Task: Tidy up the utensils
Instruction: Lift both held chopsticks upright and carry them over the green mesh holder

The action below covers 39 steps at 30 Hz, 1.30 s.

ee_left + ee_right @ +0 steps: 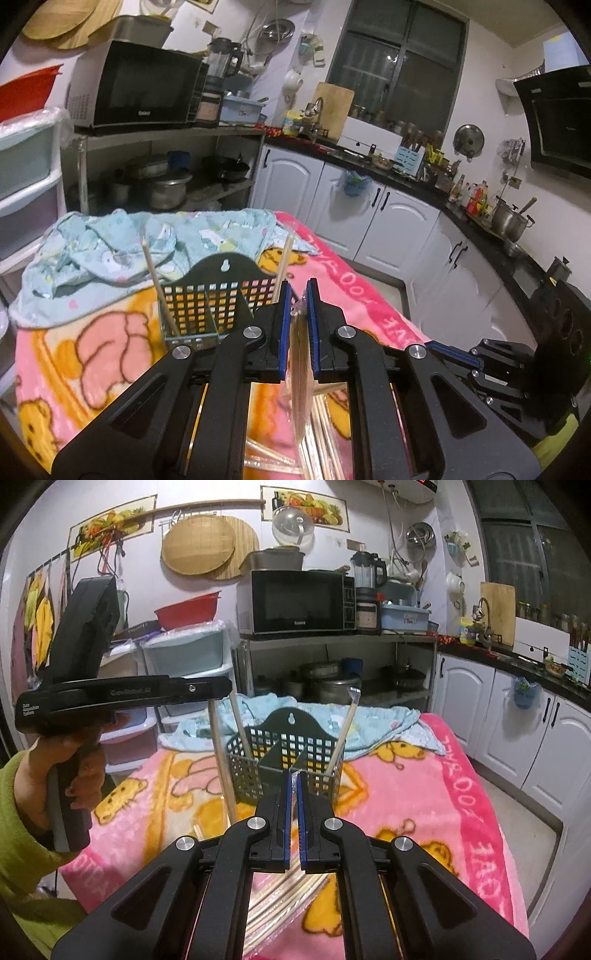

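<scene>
Pink cartoon blanket (406, 812) covers the table, with the black mesh caddy (286, 764) at its centre. Left of the caddy, the left gripper (298, 295) clamps a chopstick (299, 369); the right gripper (294, 775), in front, pinches the plastic chopstick bag (280, 897). Seemingly mid-loading: next, lower the chopstick into a compartment.

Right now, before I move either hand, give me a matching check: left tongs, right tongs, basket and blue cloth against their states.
Things:
1. left tongs
2. right tongs
3. basket
4. blue cloth

States:
A. bunched behind the basket
B. shut on the plastic wrapper
C. stands on the pink blanket, leaning chopsticks inside
D. shut on a single chopstick

Pairs: 1-D, 2-B, 3-C, 4-A.
</scene>
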Tool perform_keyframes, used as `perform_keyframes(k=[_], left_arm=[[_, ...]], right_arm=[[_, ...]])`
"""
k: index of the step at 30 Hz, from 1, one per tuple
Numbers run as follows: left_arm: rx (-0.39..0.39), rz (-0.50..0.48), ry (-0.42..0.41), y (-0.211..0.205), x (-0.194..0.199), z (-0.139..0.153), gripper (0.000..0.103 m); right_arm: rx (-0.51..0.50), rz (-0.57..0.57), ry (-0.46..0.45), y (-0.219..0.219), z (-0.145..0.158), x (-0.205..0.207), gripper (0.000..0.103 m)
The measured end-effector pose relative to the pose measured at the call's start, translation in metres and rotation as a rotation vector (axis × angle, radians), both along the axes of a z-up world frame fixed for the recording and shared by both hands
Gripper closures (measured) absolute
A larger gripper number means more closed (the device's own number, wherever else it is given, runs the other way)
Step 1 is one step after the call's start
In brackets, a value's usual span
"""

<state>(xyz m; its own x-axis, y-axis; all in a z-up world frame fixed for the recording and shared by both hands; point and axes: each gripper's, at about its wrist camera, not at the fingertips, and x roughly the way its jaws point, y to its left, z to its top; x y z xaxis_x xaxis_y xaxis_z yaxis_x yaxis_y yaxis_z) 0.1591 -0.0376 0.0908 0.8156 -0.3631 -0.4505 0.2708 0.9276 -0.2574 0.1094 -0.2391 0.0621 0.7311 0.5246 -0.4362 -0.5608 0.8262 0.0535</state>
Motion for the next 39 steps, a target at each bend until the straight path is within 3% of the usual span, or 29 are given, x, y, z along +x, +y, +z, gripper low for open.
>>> perform_keyframes(k=[13,25,32,39], left_arm=[[0.025,0.000,-0.114,-0.009,0.004,0.050,0.098],[0.043,0.074,-0.196,0.003,0.020,0.085,0.098],[0.043,0.131,-0.221,0.016,0.035,0.097,0.098],[0.045,0.174,-0.227,0.022,0.051,0.090,0.098]], right_arm=[[0.037,0.001,-0.092,0.002,0.042,0.002,0.100],[0.098,-0.010,-0.194,0.003,0.091,0.019,0.100],[0.108,-0.014,-0.224,0.009,0.111,0.035,0.100],[0.126,-0.019,-0.235,0.014,0.120,0.047,0.100]])
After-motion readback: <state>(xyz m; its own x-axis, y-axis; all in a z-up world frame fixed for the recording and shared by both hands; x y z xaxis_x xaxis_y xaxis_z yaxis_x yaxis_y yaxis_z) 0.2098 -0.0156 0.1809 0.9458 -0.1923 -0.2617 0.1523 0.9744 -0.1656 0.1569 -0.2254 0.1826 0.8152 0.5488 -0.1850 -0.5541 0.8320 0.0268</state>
